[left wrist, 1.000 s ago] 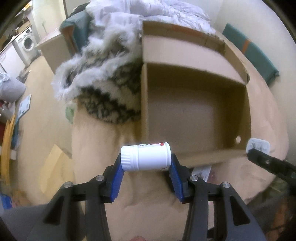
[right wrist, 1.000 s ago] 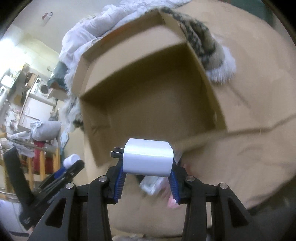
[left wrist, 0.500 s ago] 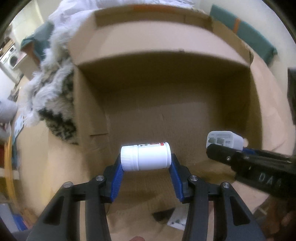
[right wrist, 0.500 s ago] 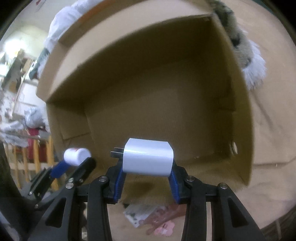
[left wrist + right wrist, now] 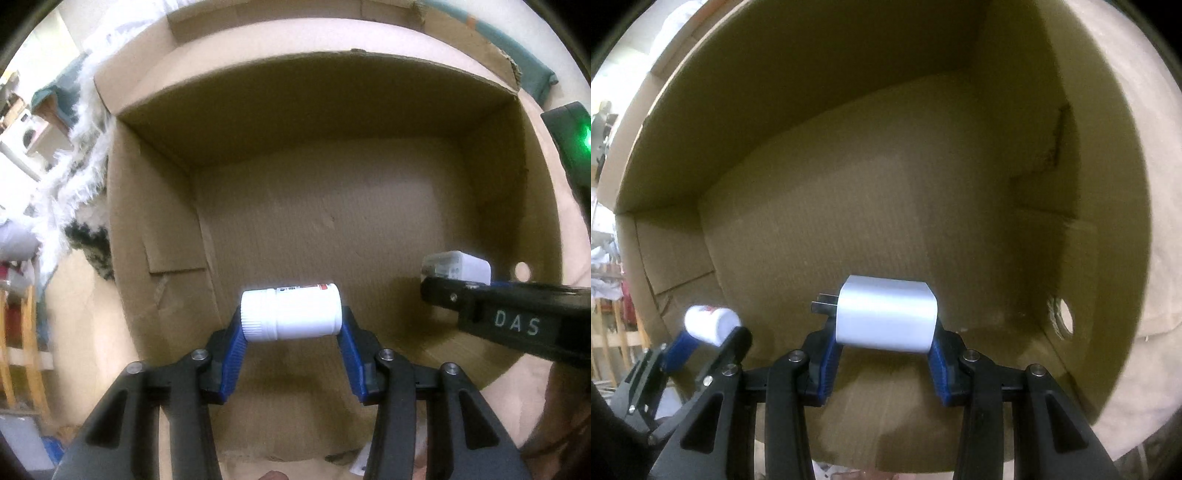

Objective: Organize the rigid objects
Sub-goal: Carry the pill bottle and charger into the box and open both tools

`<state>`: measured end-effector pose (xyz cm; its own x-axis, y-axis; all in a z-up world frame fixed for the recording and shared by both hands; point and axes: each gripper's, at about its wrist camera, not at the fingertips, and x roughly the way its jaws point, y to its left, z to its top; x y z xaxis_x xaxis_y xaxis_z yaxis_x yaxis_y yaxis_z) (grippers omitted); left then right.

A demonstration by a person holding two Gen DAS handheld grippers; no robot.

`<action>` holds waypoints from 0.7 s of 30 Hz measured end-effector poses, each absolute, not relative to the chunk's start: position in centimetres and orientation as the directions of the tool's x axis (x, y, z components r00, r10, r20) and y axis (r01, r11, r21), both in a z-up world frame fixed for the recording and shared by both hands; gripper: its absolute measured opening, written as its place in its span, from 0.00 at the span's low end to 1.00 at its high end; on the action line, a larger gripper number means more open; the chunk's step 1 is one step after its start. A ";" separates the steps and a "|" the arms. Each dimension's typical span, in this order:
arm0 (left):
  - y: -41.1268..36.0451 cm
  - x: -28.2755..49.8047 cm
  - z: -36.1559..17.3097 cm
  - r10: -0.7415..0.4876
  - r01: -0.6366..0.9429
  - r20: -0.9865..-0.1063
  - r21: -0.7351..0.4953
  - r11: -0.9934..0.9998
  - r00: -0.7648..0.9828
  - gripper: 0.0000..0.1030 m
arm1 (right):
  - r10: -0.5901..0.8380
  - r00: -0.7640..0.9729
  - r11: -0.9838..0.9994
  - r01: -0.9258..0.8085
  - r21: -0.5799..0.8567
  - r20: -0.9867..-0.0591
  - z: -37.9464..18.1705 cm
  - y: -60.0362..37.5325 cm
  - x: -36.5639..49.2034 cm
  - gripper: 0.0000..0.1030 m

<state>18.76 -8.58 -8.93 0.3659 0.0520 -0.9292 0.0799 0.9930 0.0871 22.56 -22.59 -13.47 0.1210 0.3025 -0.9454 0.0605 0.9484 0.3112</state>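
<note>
Two grippers are hanging inside a cardboard box [image 5: 155, 236]: left gripper [image 5: 291, 334] clamping a white bottle [image 5: 290, 312], right gripper [image 5: 884, 341] clamping a white charger [image 5: 886, 317]. With the right gripper at the left's three o'clock, they are risking a bump; the round bottle could roll once let go.

Dim, yellowish light inside my cardboard box [image 5: 332, 229], far wall in deep shadow, white bottle [image 5: 290, 314] and charger [image 5: 886, 317] glaring bright, room at left edge overexposed, strong fisheye bending with black corners, slight softness throughout, green lamp flare right.

White raised letters "DAS" on the black right gripper [image 5: 458, 291] body, right side; red and black print on the white bottle [image 5: 290, 314] label, too small to read.
</note>
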 end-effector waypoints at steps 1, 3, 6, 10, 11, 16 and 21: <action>-8.5 18.8 -9.0 0.063 0.076 -0.926 0.098 0.992 0.373 0.42 | 0.308 0.116 0.947 0.061 0.316 -0.944 -13.8 -22.7 22.6 0.42; -8.3 19.1 -9.0 0.064 0.072 -0.926 0.097 0.993 0.372 0.42 | 0.310 0.101 0.946 0.068 0.317 -0.945 -14.3 -23.0 22.5 0.42; -8.2 19.2 -8.9 0.062 0.074 -0.925 0.096 0.993 0.375 0.42 | 0.302 0.097 0.948 0.073 0.309 -0.948 -14.8 -23.3 22.8 0.43; -8.1 19.3 -9.1 0.066 0.080 -0.925 0.103 0.991 0.373 0.42 | 0.302 0.093 0.947 0.086 0.310 -0.949 -15.1 -22.1 23.0 0.43; -8.2 19.2 -9.1 0.068 0.081 -0.925 0.105 0.991 0.374 0.42 | 0.302 0.093 0.947 0.088 0.310 -0.949 -15.2 -22.1 23.0 0.43; -8.7 18.5 -8.9 0.046 0.086 -0.929 0.083 0.993 0.368 0.48 | 0.314 0.110 0.941 0.100 0.325 -0.943 -14.3 -22.8 23.8 0.46; -8.4 18.1 -8.3 0.003 0.065 -0.941 0.027 0.998 0.338 0.84 | 0.401 0.174 0.888 0.165 0.428 -0.899 -12.9 -24.3 24.0 0.76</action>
